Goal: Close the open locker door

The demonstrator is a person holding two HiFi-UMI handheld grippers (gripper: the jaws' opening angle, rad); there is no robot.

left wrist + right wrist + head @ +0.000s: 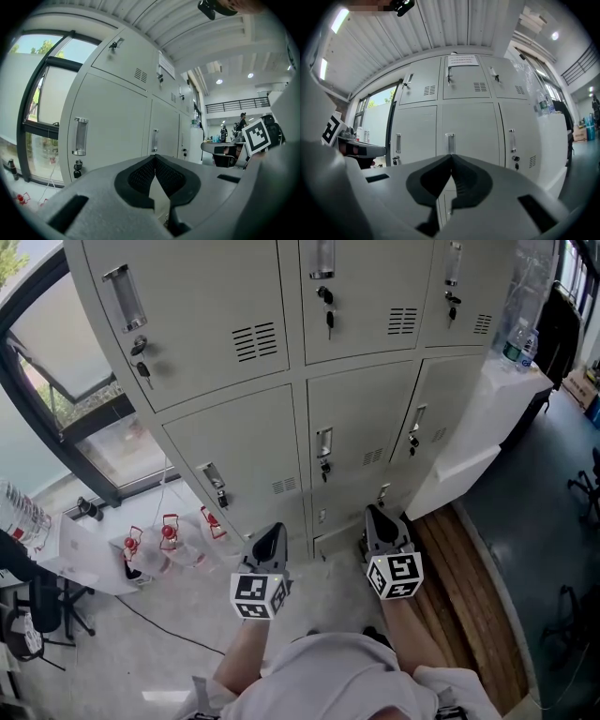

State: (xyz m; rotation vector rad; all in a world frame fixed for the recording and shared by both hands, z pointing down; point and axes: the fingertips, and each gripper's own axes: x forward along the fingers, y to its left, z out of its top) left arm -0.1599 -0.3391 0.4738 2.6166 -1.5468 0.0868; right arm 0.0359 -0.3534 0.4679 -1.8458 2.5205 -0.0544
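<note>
The left gripper (271,532) and right gripper (376,516) both have their jaws pressed together on nothing; the locker bank (309,418) stands upright straight ahead of them. No door plainly hangs open; the lowest row (337,517), nearest the right gripper, is partly hidden.

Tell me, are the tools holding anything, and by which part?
Nothing is held. The left tool and the right tool both have their jaws together with nothing between them, facing the lockers.
</note>
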